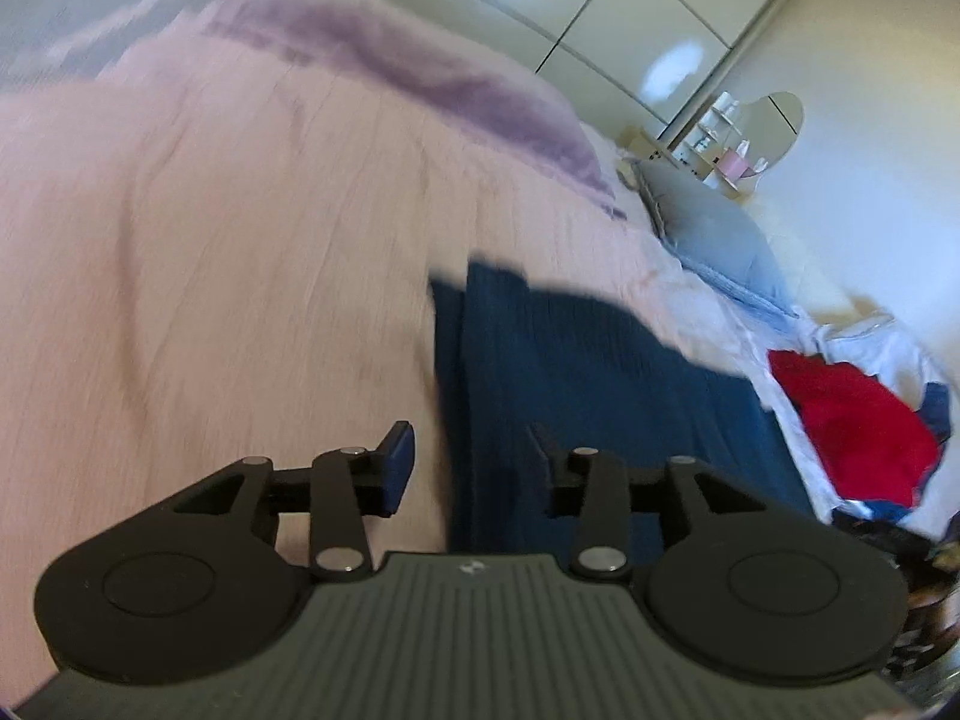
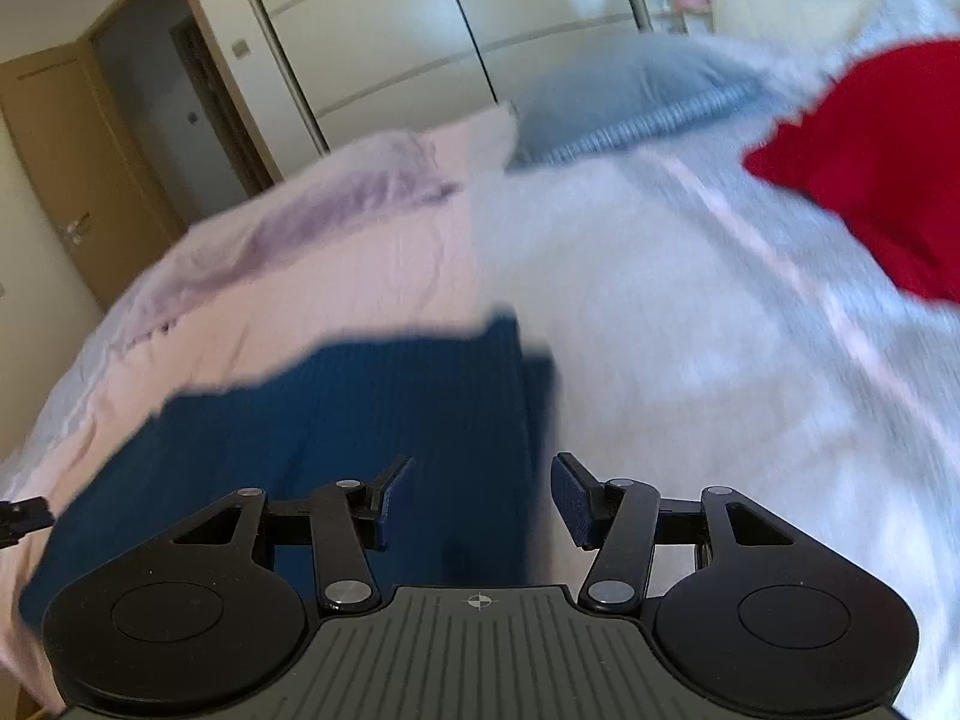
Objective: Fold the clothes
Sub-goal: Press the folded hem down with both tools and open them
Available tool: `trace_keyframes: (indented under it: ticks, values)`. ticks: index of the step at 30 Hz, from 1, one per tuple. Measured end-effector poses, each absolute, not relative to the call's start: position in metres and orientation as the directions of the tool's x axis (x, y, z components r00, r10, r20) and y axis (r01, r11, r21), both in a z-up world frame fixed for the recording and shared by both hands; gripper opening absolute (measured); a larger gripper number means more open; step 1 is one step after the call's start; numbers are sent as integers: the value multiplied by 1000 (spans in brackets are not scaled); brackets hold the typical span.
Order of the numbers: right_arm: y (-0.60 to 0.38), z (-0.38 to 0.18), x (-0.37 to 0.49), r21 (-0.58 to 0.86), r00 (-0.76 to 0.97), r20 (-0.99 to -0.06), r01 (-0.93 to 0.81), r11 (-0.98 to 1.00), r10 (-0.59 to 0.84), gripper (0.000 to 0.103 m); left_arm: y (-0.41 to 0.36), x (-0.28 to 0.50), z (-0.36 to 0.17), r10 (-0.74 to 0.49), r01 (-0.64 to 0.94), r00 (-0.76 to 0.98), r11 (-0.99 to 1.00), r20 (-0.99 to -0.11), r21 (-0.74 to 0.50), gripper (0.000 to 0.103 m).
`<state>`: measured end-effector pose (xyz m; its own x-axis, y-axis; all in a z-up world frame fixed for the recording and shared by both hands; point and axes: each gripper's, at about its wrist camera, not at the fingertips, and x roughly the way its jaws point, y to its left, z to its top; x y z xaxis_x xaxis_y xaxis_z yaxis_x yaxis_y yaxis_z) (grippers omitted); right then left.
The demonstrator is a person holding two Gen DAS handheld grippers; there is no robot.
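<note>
Both grippers stand with jaws parted and nothing between the pads — the left gripper [image 1: 471, 468] and the right gripper [image 2: 483, 501] each hang above a dark blue garment [image 1: 570, 372]. It lies flat on the pink bedspread [image 1: 210, 240], apparently already folded into a long shape. A red garment [image 1: 858, 420] sits well apart toward the bed's edge, near a grey-blue pillow [image 2: 624, 96].
</note>
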<state>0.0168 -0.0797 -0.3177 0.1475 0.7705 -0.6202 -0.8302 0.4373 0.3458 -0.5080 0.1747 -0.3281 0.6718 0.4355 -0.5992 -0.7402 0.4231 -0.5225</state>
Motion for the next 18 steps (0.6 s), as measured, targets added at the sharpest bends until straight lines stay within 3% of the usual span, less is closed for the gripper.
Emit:
trace_keyframes:
  ticks: [3, 5, 6, 11, 13, 16, 18]
  values:
    - [-105, -334, 8, 398, 110, -653, -792, 463, 750, 54, 146, -523, -345, 386, -722, 692, 366, -610, -587, 37]
    - [-109, -345, 10, 451, 73, -659, -759, 470, 749, 53, 145, -519, -354, 379, -718, 696, 353, -610, -600, 13]
    - [-108, -350, 12, 461, 66, -666, -746, 480, 743, 53, 145, -517, -359, 376, -716, 698, 347, -610, -606, 10]
    - [-104, -351, 22, 504, 64, -680, -683, 529, 730, 49, 150, -510, -356, 425, -778, 628, 321, -652, -540, 13]
    - [-114, -341, 18, 506, 82, -670, -676, 535, 737, 50, 139, -516, -348, 458, -804, 594, 303, -662, -512, 23]
    - [-142, -336, 7, 552, 95, -646, -627, 550, 757, 57, 113, -533, -337, 486, -805, 585, 249, -649, -539, 26]
    - [-165, -339, -1, 617, 87, -618, -563, 550, 781, 59, 98, -540, -336, 475, -780, 608, 210, -636, -590, 34]
